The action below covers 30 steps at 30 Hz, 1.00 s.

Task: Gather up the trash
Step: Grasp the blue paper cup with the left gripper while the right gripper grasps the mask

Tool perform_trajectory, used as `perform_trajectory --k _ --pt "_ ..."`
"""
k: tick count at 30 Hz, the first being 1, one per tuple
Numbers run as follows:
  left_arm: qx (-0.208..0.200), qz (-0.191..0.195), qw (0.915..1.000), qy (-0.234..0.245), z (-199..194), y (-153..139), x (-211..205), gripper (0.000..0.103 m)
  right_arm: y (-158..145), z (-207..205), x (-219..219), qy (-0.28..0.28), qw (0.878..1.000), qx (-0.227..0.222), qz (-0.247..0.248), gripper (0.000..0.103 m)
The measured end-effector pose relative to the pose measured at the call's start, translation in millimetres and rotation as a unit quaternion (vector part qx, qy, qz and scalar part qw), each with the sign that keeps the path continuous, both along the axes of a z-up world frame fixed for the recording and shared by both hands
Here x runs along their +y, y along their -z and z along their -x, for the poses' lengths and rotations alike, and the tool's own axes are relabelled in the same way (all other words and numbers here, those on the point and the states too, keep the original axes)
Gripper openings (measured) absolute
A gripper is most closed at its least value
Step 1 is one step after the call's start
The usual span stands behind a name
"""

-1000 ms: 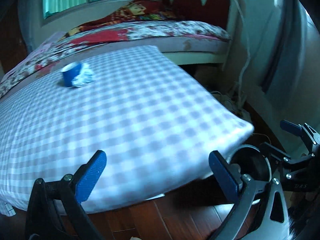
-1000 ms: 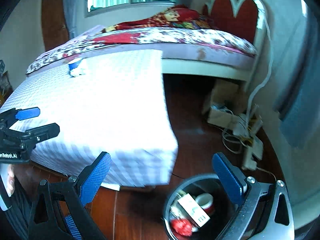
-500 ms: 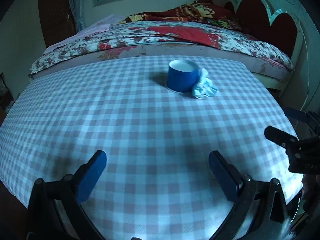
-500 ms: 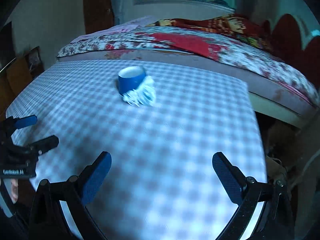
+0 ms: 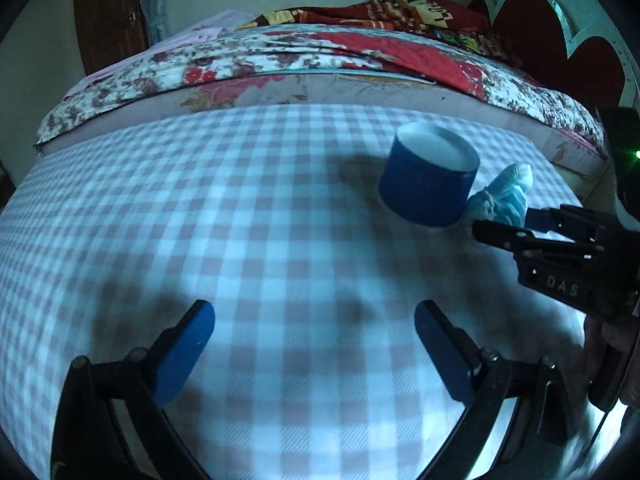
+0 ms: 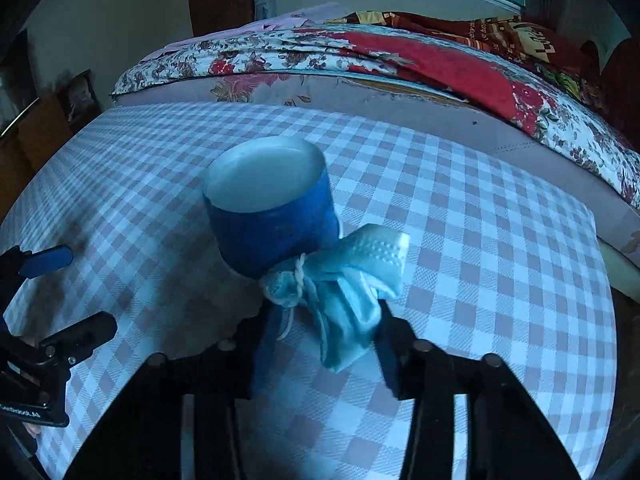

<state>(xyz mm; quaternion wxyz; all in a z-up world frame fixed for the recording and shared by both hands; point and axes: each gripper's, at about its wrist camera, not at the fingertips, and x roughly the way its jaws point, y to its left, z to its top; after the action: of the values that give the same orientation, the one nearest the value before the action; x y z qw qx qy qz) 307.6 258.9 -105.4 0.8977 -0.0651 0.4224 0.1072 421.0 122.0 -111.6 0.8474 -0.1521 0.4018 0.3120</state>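
Note:
A crumpled light-blue face mask [image 6: 348, 280] lies on the checked tablecloth [image 6: 500, 280], touching a blue paper cup [image 6: 272, 216]. My right gripper [image 6: 324, 328] has its fingers on either side of the mask, partly closed around it; whether they press it I cannot tell. In the left wrist view the cup [image 5: 430, 182] and mask [image 5: 502, 198] sit at the upper right, with the right gripper [image 5: 504, 224] reaching the mask. My left gripper [image 5: 314, 352] is open and empty, low over the cloth, well short of the cup.
A bed with a floral and red quilt [image 5: 320, 56] runs along the table's far edge. A red headboard [image 5: 568, 48] stands at the right. The left gripper shows at the left edge of the right wrist view [image 6: 52, 292].
Both grippers swung from the floor bin at the table's end up over the table. The right gripper closed in on the mask and narrowed its fingers around it.

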Motion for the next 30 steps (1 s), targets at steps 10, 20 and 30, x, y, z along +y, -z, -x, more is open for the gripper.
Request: perform_trajectory --k 10,20,30 --pt "-0.027 0.007 0.9985 0.047 -80.6 -6.6 -40.5 0.1 -7.5 -47.2 -55.9 0.055 0.998 -0.001 -0.011 0.021" --pt "-0.035 0.01 0.9984 0.043 -106.2 -6.4 -32.0 0.092 -9.0 -59.7 -49.2 0.041 0.999 -0.019 -0.003 0.063" --pt "-0.043 0.033 0.9964 0.066 -101.8 -6.7 -32.1 0.076 -13.5 -54.1 -39.6 0.014 1.0 -0.01 -0.01 0.022"
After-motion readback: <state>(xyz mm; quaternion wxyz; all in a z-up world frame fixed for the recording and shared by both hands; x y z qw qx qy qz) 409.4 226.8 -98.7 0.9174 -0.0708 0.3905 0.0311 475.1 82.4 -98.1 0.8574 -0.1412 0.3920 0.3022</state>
